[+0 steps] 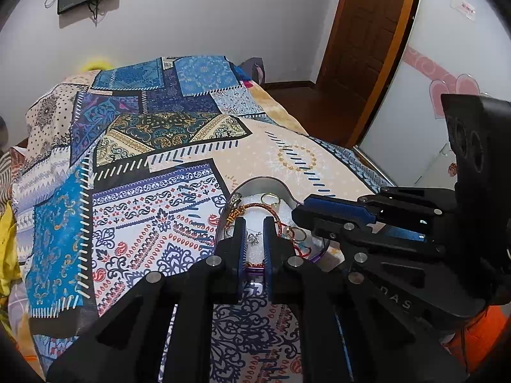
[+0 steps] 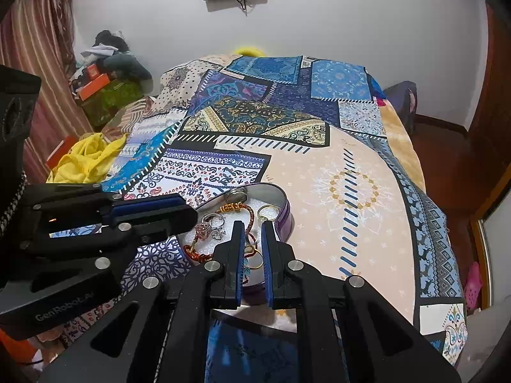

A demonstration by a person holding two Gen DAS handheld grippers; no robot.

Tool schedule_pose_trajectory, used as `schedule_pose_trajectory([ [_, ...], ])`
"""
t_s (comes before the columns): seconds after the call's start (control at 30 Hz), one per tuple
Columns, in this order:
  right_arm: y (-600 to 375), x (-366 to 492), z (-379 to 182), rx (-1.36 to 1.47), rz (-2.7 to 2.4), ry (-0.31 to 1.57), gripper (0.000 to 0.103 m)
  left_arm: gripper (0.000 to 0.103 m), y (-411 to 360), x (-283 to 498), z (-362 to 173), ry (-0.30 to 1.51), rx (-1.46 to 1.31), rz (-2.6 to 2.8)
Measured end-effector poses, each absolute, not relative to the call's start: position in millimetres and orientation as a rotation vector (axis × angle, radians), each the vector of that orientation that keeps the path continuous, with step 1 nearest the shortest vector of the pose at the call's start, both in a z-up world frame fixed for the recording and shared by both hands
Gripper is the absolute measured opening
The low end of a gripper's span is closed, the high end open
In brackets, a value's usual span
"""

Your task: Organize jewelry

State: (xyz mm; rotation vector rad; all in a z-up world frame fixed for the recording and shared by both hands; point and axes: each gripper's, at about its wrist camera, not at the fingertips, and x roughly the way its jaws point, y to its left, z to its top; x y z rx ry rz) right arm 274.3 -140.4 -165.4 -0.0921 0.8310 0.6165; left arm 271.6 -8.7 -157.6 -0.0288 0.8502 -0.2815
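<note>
A heart-shaped purple tin with white foam inside lies on the patchwork bedspread. It holds a red braided cord bracelet, gold rings, silver rings, a small silver crown pendant and a pink bead. My left gripper hovers over the tin, jaws slightly apart around the pendant, touching nothing that I can see. My right gripper hovers over the tin's near side, jaws slightly apart, empty. Each gripper shows in the other's view.
The bedspread covers the bed. Yellow cloth and boxes lie at its left. A wooden door and a mirrored wardrobe stand to the right.
</note>
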Motion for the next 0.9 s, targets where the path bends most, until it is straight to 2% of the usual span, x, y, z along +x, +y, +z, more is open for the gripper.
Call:
schedule_pose_trajectory([
  [0.07, -142, 271, -160, -0.091, 0.612, 0.823, 0.016, 0.011, -7, 268, -152, 0.844, -0.034, -0.278],
  [0.2, -146, 262, -147, -0.09, 0.606, 0.798, 0.016, 0.026, -1, 254, -133, 0.808, -0.054, -0.266],
  [0.43, -162, 234, -101, -0.059, 0.588, 0.694, 0.016, 0.028, 4, 217, -85, 0.7, -0.042, -0.223],
  [0.63, -187, 185, -41, 0.01, 0.56, 0.513, 0.016, 0.035, 7, 163, -27, 0.538, -0.051, -0.194],
  [0.7, -197, 159, -16, 0.027, 0.553, 0.427, 0.016, 0.042, 7, 140, -8, 0.469, -0.049, -0.182],
  [0.9, -209, 94, 25, 0.036, 0.521, 0.223, 0.016, 0.055, 5, 70, 36, 0.261, -0.043, -0.141],
])
